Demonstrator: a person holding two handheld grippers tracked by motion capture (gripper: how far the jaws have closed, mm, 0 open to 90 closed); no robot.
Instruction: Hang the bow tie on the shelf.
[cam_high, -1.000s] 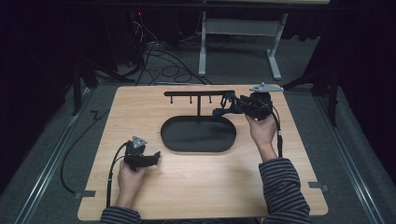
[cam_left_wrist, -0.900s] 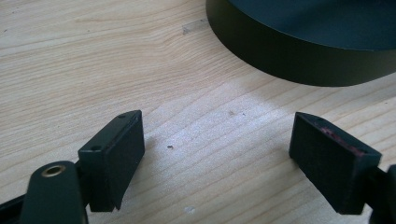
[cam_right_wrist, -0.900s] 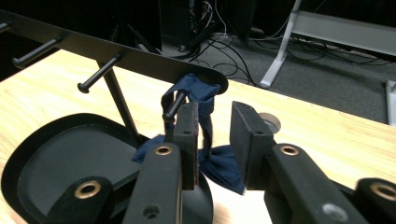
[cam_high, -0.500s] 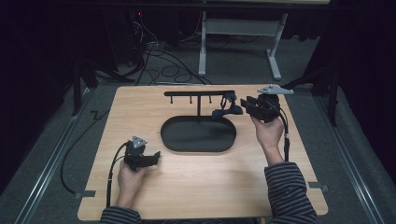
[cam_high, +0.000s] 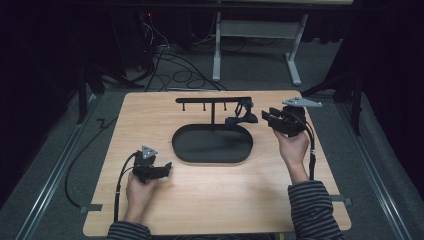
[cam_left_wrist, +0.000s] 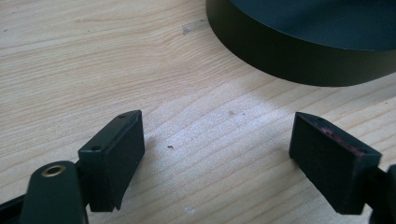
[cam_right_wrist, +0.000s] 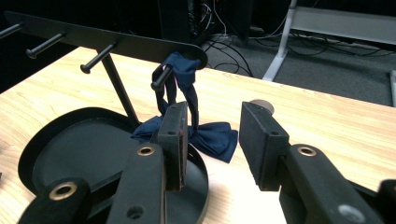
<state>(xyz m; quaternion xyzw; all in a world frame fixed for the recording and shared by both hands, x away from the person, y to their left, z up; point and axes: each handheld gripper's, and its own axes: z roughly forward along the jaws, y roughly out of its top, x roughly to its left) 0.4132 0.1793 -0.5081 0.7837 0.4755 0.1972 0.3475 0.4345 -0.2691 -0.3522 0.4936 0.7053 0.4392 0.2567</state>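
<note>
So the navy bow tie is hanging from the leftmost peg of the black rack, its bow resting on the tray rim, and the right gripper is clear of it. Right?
Not the leftmost peg. The bow tie hangs from the peg at the rack's right end, as the right gripper view and the high view show. The rest holds: its bow rests on the tray rim, and the right gripper, jaws just opening, has nothing between them.

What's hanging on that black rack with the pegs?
A dark blue bow tie hangs by its strap from the end peg, its bow resting on the tray rim. The other pegs are bare.
</note>
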